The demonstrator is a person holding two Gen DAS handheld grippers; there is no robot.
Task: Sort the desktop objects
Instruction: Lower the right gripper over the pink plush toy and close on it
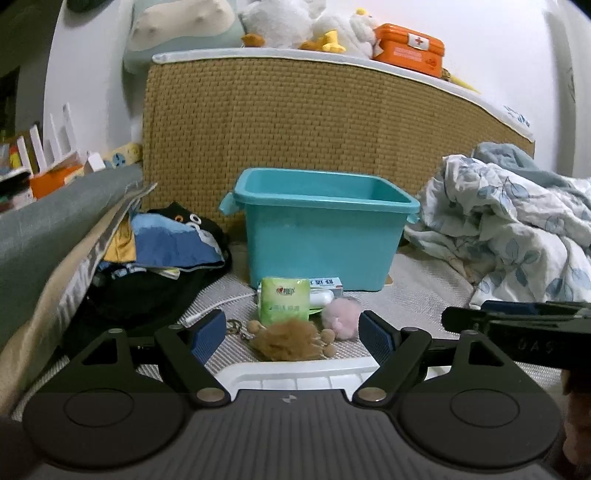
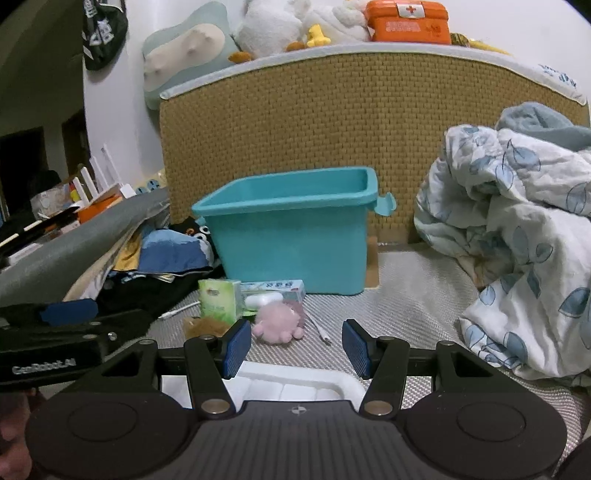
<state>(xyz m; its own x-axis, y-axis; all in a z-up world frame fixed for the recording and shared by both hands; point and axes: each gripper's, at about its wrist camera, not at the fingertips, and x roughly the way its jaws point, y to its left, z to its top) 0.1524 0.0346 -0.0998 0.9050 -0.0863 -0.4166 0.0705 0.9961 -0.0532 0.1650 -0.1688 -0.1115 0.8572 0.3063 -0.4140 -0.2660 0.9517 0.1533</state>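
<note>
A teal bin (image 1: 321, 229) (image 2: 291, 240) stands on the mat against a woven panel. In front of it lie a green tissue pack (image 1: 283, 300) (image 2: 218, 300), a long white-blue box (image 1: 327, 284) (image 2: 275, 287), a white capsule-shaped case (image 1: 320, 297) (image 2: 263, 300), a pink plush (image 1: 341, 316) (image 2: 279, 323) and a brown furry keychain (image 1: 291, 339) (image 2: 205, 326). My left gripper (image 1: 291, 334) is open just short of the keychain, empty. My right gripper (image 2: 291, 347) is open, empty, just right of the pink plush. A white tray (image 1: 295, 374) (image 2: 280, 382) lies under both.
Folded clothes (image 1: 166, 243) (image 2: 166, 254) pile at the left beside a grey cushion (image 1: 55, 225). A crumpled leaf-print quilt (image 1: 517, 229) (image 2: 517, 240) fills the right. A white cable (image 2: 319, 330) lies on the mat. Plush toys and an orange first-aid box (image 1: 410, 50) (image 2: 408, 20) top the panel.
</note>
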